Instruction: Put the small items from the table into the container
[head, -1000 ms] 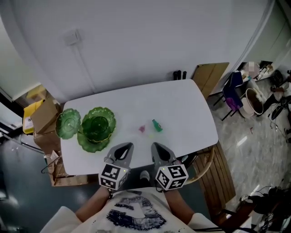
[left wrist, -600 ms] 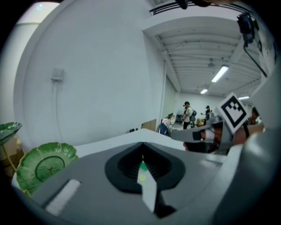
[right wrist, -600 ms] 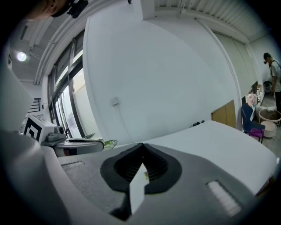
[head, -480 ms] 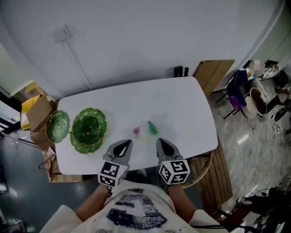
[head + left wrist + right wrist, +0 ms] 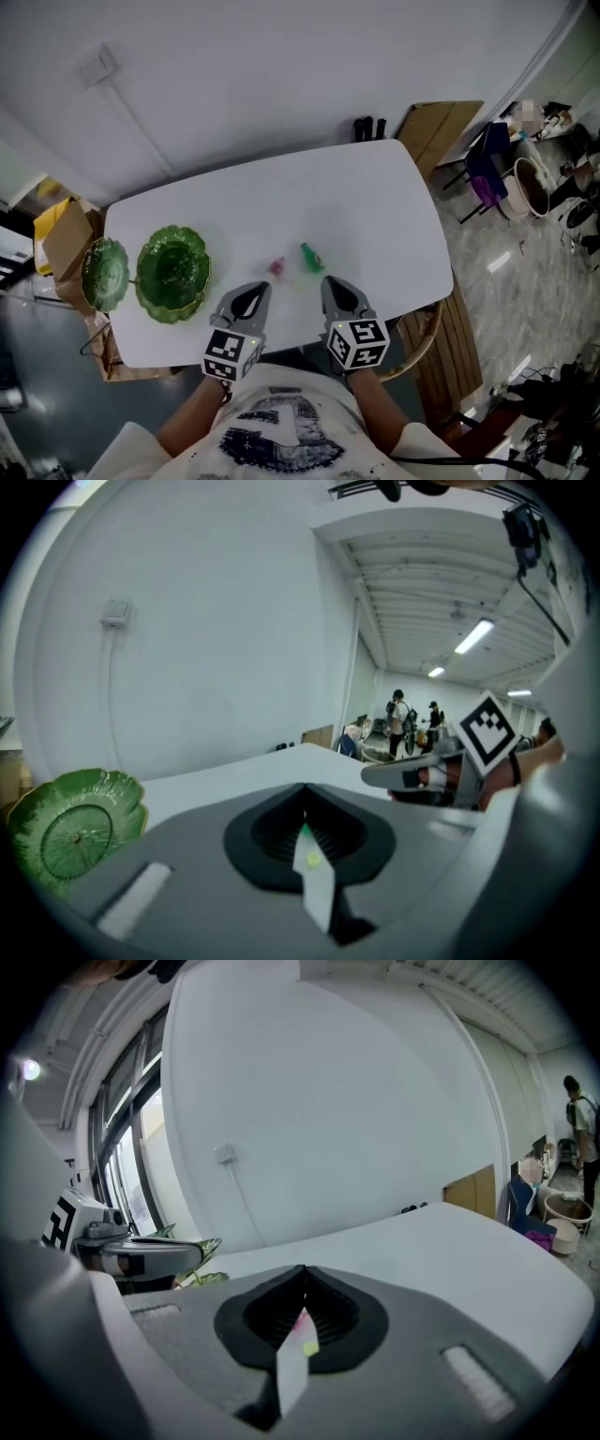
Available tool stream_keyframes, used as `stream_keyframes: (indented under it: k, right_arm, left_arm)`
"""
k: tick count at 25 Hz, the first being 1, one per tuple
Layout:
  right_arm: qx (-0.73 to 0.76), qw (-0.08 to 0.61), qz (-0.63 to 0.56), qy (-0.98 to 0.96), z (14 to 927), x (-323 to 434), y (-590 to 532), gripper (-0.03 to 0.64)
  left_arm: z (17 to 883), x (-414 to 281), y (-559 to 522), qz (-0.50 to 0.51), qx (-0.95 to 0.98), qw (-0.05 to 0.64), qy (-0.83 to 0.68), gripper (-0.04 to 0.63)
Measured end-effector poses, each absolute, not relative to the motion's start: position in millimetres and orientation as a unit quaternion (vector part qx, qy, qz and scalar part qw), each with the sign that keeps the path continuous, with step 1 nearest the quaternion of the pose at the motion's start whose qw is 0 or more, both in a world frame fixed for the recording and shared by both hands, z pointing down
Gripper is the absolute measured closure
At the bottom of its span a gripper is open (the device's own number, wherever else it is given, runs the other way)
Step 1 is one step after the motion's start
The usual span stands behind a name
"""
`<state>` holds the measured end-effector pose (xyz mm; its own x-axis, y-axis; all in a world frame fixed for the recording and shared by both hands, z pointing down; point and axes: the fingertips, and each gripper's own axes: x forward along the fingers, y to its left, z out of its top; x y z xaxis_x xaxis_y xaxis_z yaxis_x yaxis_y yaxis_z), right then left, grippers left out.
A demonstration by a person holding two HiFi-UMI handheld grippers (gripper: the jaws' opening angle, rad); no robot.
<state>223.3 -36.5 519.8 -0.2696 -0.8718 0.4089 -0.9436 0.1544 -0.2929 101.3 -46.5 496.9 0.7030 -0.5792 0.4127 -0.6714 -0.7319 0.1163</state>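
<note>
The left claw (image 5: 249,298) and right claw (image 5: 336,289) are shut tight and empty, over the near edge of the bench (image 5: 375,206). The pink item (image 5: 277,267) and green item (image 5: 310,257) lie just beyond, right of the green bowl (image 5: 173,272). The claws are nearer them than before.

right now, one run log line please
left gripper shut, empty | right gripper shut, empty | pink item, green item on table, outside green bowl
</note>
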Motion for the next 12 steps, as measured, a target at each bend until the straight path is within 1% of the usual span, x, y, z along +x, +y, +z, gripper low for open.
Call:
stream_keyframes:
  k: [12]
  right_arm:
    - [0.612,0.119,0.251,-0.740,549.1,238.5,-59.8,0.615]
  left_arm:
    - [531.7,111.0,-83.2,0.190,0.909,0.153,-0.339,0.605]
